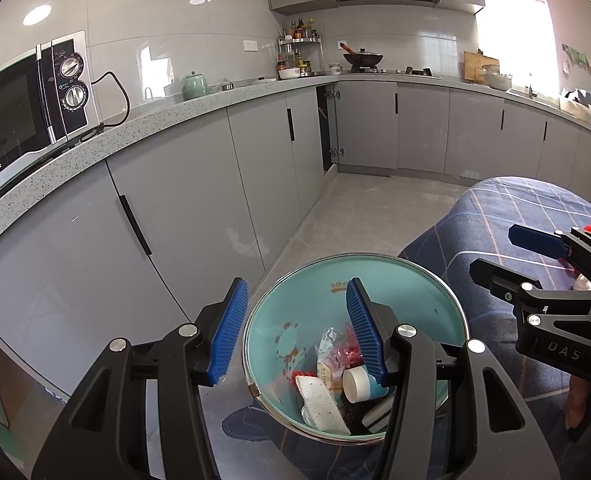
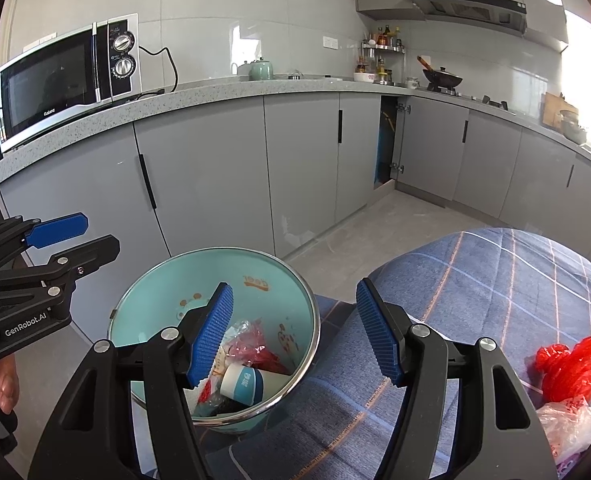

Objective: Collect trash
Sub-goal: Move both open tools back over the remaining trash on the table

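Observation:
A teal trash bin with a metal rim stands on the floor beside a surface under a blue checked cloth. In it lie a white-and-blue paper cup, a white pad and red-clear wrappers. My left gripper hangs open above the bin's left side, empty. Above the bin's right rim and the cloth edge my right gripper is open and empty too. A red plastic bag and a clear wrapper lie on the cloth at the right.
Grey base cabinets run along the left and back, under a speckled counter holding a microwave. One cabinet door in the corner stands open. Grey floor tiles stretch beyond the bin. A hand holds the left gripper's handle.

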Available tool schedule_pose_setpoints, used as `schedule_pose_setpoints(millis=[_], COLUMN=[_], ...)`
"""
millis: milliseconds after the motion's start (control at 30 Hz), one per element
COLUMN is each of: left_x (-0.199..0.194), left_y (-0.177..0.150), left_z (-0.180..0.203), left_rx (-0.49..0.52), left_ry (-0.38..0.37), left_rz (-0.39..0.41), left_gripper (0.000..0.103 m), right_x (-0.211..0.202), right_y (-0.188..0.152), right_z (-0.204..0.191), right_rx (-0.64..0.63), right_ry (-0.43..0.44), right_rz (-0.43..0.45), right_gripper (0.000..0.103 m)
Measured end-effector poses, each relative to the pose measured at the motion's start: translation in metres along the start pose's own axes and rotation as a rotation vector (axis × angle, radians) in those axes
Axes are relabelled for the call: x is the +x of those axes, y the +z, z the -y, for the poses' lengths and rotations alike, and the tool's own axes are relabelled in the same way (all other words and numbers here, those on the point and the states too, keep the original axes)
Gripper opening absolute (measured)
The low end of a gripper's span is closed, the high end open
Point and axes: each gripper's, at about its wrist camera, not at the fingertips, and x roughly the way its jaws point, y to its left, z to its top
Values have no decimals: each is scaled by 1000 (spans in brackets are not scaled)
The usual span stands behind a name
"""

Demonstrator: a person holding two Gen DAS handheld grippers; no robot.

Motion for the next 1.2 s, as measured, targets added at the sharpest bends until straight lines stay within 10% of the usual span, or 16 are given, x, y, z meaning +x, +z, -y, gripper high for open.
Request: schedule_pose_setpoints(millis=[400, 1200], left_x=[-11, -34], left_y=[5, 0], left_z=[12, 181], left_rx=[10, 220], left_ry=[-14, -248], left_rz=[23, 40], left_gripper=[57, 59], right_x=[-30, -160], right_y=[-9, -96], right_z=[8, 145], right_rx=[-15, 191], right_ry=[-33, -303], right_rz=[4, -11], right_gripper=[64, 64])
